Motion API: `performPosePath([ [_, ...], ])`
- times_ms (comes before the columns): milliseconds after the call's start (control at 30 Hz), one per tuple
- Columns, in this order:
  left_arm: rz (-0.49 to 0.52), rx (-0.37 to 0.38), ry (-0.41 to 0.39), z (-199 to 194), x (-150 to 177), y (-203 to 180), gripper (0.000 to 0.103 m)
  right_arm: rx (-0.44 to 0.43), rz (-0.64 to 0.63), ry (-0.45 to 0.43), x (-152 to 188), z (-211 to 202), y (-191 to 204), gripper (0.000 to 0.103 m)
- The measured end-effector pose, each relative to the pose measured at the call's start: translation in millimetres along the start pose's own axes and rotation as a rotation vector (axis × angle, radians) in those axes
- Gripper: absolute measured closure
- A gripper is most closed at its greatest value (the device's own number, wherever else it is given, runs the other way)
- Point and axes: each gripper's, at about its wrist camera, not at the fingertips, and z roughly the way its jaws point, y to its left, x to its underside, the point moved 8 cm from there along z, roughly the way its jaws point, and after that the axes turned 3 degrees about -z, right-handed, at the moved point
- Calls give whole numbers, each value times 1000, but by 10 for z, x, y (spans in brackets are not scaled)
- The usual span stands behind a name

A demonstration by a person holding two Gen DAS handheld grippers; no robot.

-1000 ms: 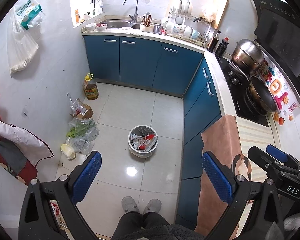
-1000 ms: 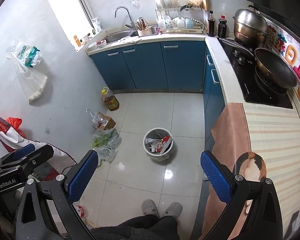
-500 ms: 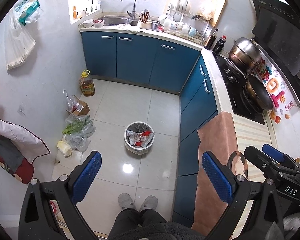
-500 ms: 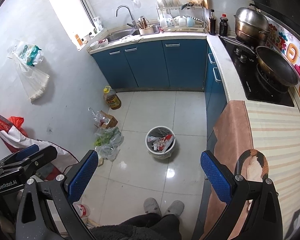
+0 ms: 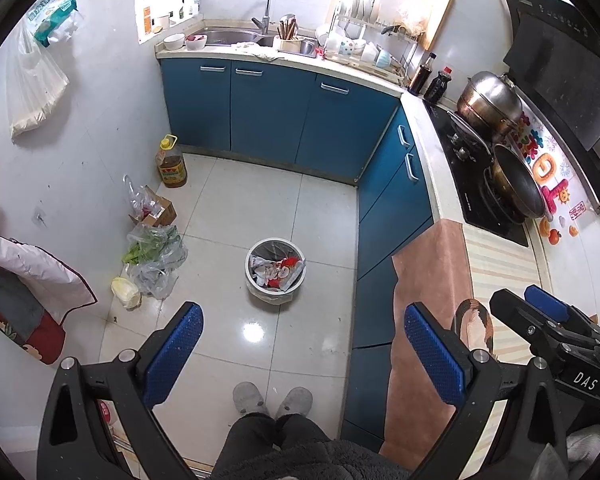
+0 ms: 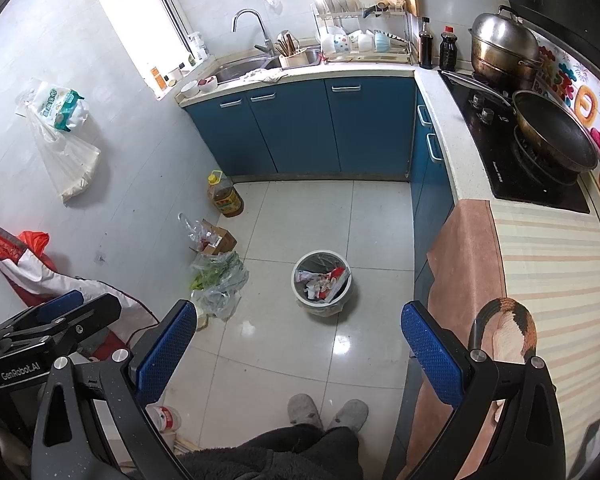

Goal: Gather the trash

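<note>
Left gripper [image 5: 298, 354]: held high above the floor, jaws wide apart, nothing between the blue pads.
Right gripper [image 6: 294, 350]: at the same height, jaws also wide apart and empty; seen at the right edge of the left view.
Feet [image 5: 272, 400]: in grey slippers, directly below both grippers, toes toward the bin.
Bin [image 5: 275, 270]: on the floor tiles ahead of the feet, round, upright, already holding paper and red wrappers.
Direction from jaws: forward and well below; in both views the bin sits between the two pads, so no arm clearly nearer.
Bags [image 5: 156, 254]: on the floor left of the bin, beside the wall, probably nearer the left gripper.
Next move, as judgement: lower toward the bin rim, approach from above.
</note>
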Motion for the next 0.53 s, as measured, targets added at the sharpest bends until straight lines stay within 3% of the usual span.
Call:
performPosePath([
  [533,-1,-7,-3,9,39,4,0,-5,-2,4,22,-3,-10,0],
])
